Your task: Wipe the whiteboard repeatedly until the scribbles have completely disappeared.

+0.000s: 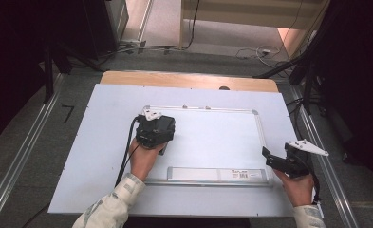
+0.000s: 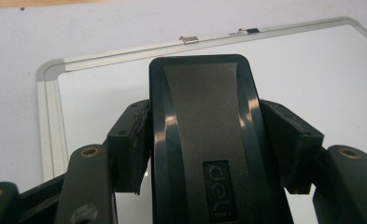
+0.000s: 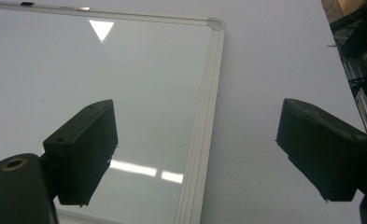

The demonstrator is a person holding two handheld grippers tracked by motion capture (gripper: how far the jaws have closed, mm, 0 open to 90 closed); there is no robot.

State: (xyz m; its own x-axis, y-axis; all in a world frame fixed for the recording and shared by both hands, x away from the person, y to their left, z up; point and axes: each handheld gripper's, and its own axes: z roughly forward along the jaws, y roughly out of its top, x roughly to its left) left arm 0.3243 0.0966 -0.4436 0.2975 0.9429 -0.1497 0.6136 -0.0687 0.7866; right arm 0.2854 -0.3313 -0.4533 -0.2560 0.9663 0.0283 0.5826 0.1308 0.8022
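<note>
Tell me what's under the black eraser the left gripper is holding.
The whiteboard lies beneath the eraser, which the left gripper clamps by its sides. The board around it looks clean; the eraser's underside and the patch directly below are hidden, so contact can't be judged.

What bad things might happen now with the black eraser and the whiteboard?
1. The left gripper pinches the black eraser only by its glossy sides, above the whiteboard. It might slip out and drop onto the board.
2. The right gripper hangs open over the board's right frame edge and holds nothing. When the eraser rubs, the board may slide on the table sheet, since nothing pins it down.
</note>
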